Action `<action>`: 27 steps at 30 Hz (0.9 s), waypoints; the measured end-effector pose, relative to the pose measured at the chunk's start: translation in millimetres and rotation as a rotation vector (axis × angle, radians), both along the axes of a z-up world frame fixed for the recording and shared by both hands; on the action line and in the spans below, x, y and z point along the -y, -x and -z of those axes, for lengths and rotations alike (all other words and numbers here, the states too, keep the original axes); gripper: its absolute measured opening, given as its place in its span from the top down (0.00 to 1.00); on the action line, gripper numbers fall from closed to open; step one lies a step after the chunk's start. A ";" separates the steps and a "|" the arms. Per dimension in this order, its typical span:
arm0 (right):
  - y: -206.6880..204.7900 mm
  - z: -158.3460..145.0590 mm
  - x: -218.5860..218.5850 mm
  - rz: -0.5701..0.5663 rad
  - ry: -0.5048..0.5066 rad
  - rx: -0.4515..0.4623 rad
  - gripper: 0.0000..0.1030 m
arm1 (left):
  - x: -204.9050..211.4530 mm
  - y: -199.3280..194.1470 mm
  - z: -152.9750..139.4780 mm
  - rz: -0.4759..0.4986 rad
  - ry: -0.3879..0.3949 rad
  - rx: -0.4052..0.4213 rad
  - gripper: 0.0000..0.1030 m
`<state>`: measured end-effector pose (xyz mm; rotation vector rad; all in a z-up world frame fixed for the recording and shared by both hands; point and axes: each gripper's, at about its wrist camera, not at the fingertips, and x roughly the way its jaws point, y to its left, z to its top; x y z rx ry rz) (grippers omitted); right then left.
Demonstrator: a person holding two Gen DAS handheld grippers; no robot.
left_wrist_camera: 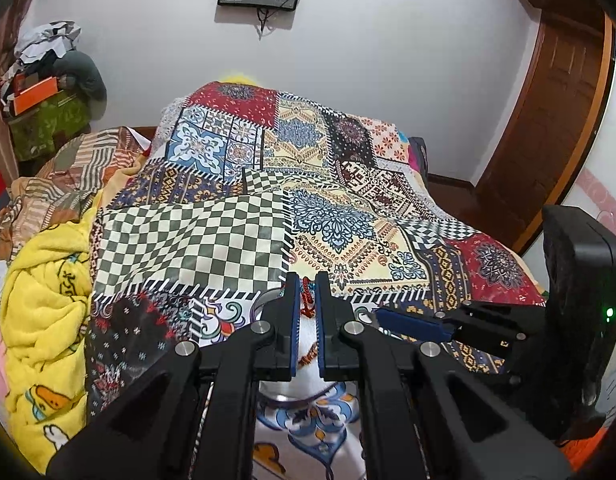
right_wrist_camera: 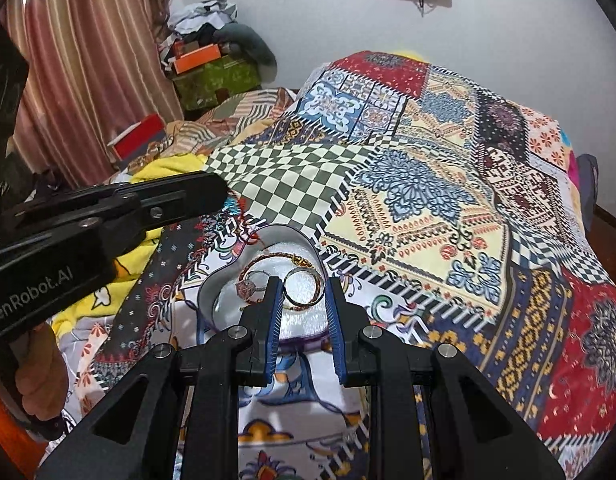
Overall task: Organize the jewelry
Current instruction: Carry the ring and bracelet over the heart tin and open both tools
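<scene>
My left gripper [left_wrist_camera: 306, 278] is shut on a red beaded string [left_wrist_camera: 306, 300], held over a heart-shaped metal tin [right_wrist_camera: 284, 233] with a white lining. In the tin lie a thin gold bracelet [right_wrist_camera: 277, 257], a ring with a pink stone [right_wrist_camera: 247, 287] and a gold-and-silver bangle [right_wrist_camera: 303, 305]. My right gripper [right_wrist_camera: 303, 283] is open just above the tin, its blue pads on either side of the bangle. In the right wrist view the left gripper [right_wrist_camera: 217, 192] reaches in from the left. The right gripper's blue finger [left_wrist_camera: 412, 322] shows at right in the left wrist view.
The tin rests on a bed under a patchwork quilt [right_wrist_camera: 428, 200]. A yellow blanket [left_wrist_camera: 47, 300] and striped bedding lie to the left. Boxes and clothes [right_wrist_camera: 211, 60] pile up by the curtain. A hand [right_wrist_camera: 39, 376] holds the left gripper. A wooden door [left_wrist_camera: 548, 120] is at right.
</scene>
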<state>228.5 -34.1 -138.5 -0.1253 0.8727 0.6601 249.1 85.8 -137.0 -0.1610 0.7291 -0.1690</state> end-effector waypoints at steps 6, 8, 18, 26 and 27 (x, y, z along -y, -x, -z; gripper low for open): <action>-8.3 11.9 -11.3 -0.032 0.022 -0.025 0.81 | -0.1 -18.9 19.1 0.017 -0.003 -0.044 0.95; -10.1 15.8 -14.5 -0.041 0.030 -0.032 0.81 | -1.3 -23.9 25.1 0.021 -0.005 -0.057 0.95; -17.1 25.7 -20.7 -0.057 0.052 -0.050 0.81 | -7.9 -31.5 42.1 0.030 -0.001 -0.108 0.95; -16.3 27.6 -26.2 -0.080 0.070 -0.052 0.81 | -7.8 -23.0 40.9 0.051 -0.010 -0.119 0.95; -15.9 27.7 -26.6 -0.081 0.072 -0.050 0.81 | -7.6 -21.4 39.4 0.053 -0.013 -0.119 0.95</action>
